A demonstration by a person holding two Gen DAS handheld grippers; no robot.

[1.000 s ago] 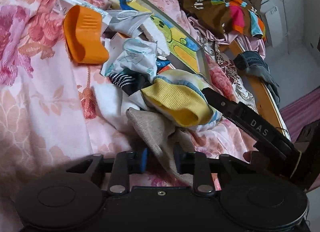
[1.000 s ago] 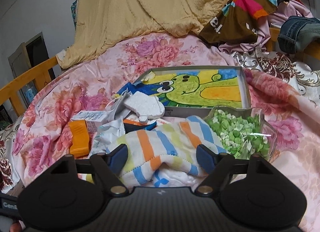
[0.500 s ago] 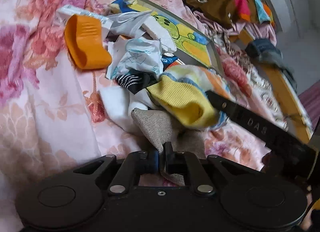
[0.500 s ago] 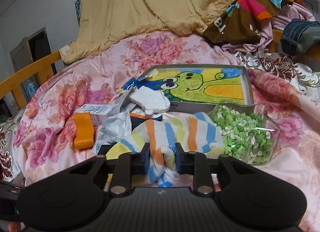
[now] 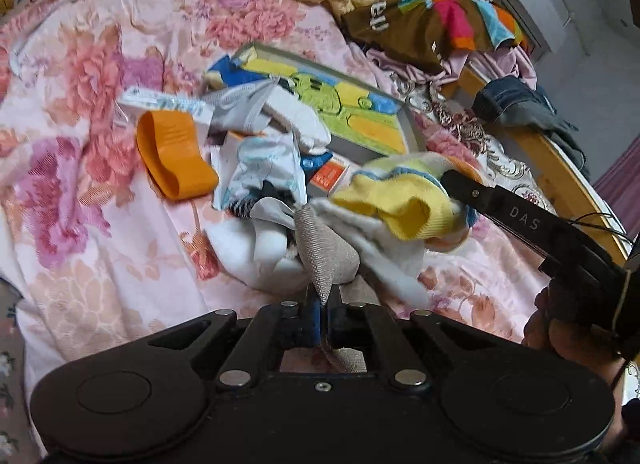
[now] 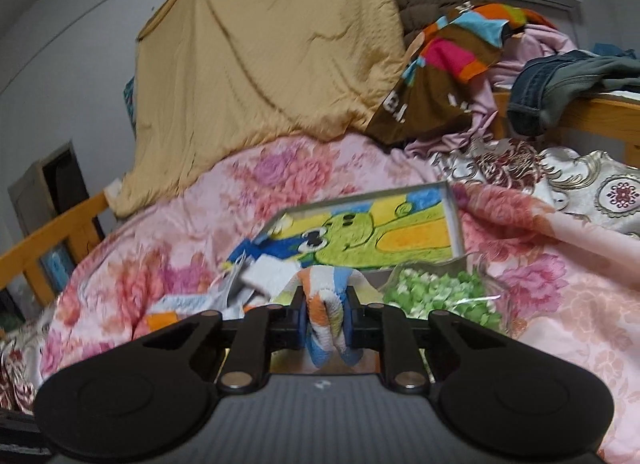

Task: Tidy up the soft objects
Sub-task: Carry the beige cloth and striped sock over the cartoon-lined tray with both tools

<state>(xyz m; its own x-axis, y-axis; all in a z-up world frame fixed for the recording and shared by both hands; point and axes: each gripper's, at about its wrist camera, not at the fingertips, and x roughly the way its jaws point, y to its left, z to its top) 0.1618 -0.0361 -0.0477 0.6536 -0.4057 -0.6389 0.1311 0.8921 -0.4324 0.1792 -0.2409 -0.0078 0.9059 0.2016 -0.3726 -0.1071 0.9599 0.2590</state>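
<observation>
Both tools have cloth in them. Left tool is squeezed tight on a corner of the beige cloth, which rises up from its tips toward twelve o'clock in the left wrist view, with a white cloth bunched just beside it at ten o'clock. Right tool has its jaws closing on the striped sock, and the sock sits squashed between the two blue pads. In the left wrist view that same sock, yellow at its open end, hangs at two o'clock from the long black arm of the right tool. Everything lies on the bed with its pink flower cover. An orange plastic thing lies at ten o'clock, and the frog picture box is past the sock at twelve o'clock in the right wrist view. A clear bag of green bits rests at two o'clock, just beside the right tool.
</observation>
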